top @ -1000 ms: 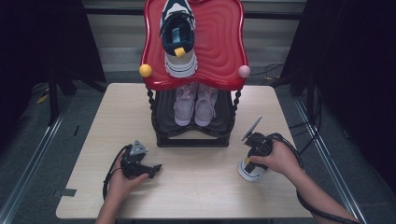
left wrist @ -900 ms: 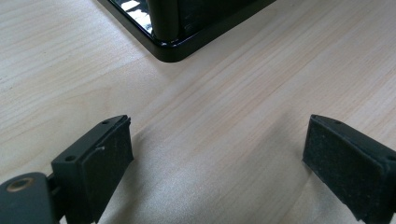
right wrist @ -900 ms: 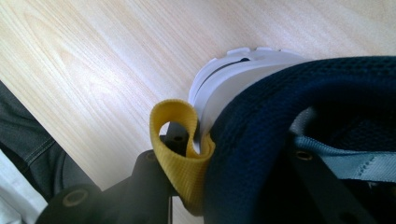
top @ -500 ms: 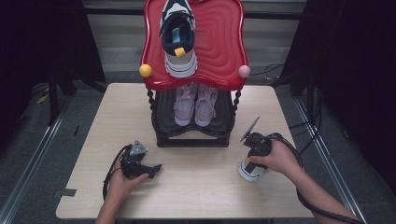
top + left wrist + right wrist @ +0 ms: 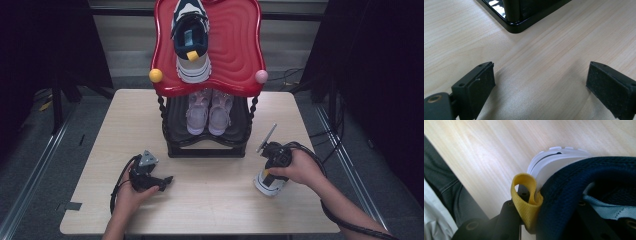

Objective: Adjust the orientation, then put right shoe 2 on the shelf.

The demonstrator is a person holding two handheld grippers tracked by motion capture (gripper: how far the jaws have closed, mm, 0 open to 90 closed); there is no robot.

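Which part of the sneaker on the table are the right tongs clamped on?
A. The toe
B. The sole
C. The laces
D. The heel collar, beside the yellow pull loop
D: in the right gripper view the right tongs grip the sneaker at its navy heel collar, next to the yellow pull loop.

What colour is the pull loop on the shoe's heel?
Yellow; the pull loop on the navy shoe shows best in the right gripper view.

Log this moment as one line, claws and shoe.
right claw: just closed, gripping navy shoe heel at yellow loop | left claw: open, over table | rack: untouched
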